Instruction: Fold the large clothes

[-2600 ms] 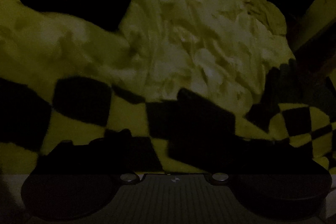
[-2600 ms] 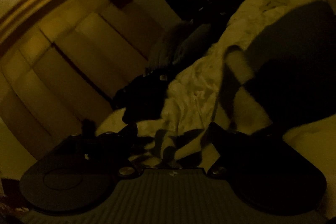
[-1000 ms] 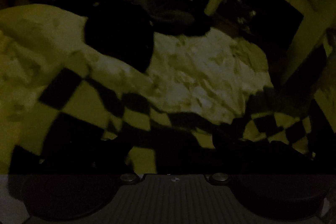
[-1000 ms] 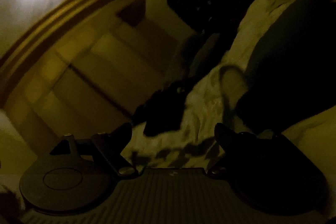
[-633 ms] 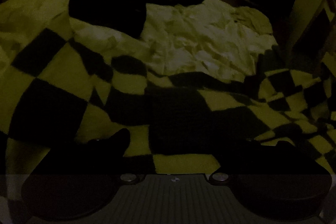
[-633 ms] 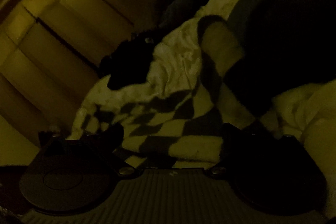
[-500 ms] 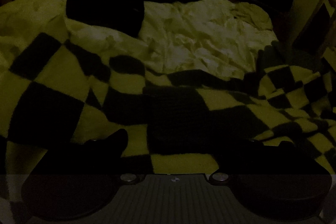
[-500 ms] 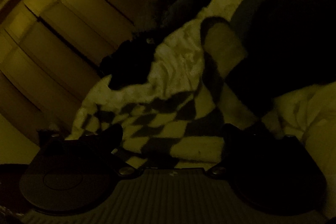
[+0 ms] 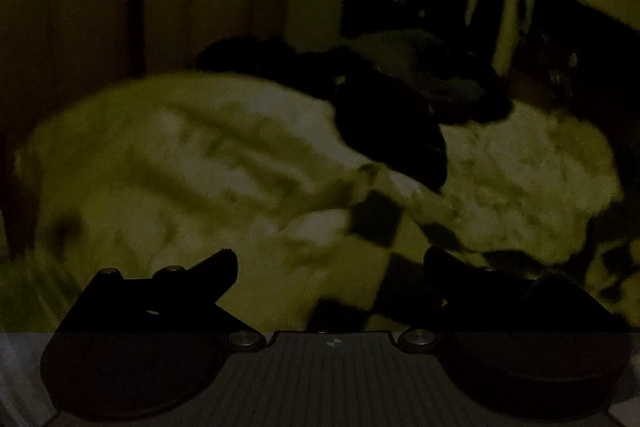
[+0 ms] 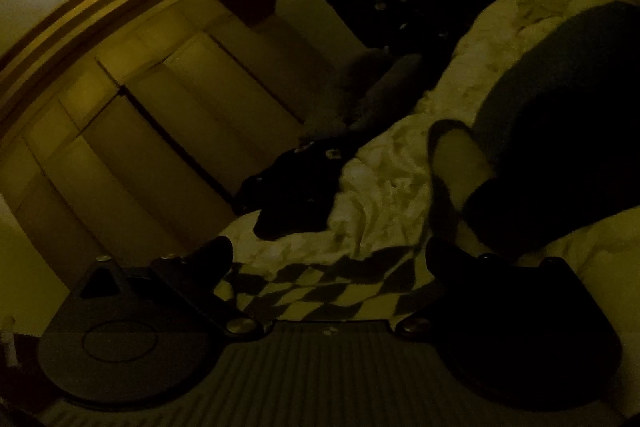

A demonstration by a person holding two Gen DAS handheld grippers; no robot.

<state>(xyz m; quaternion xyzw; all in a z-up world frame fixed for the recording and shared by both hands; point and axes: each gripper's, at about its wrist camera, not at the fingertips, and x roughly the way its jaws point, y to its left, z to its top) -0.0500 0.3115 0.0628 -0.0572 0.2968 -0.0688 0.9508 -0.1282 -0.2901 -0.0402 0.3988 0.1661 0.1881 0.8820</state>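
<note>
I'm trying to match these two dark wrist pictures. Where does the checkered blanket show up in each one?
Left wrist: the checkered blanket runs from the centre down to lower right, between the open fingers of the left claw.
Right wrist: it lies at bottom centre, between the open fingers of the right claw.
Shared landmark: the black garment on the pale bedding.

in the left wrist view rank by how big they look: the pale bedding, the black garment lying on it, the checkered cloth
1. pale bedding, filling most of the middle of the frame.
2 and 3, unsure: the black garment and the checkered cloth look close in size. The cloth runs behind the jaws and out of frame, so its visible patch understates it.
</note>
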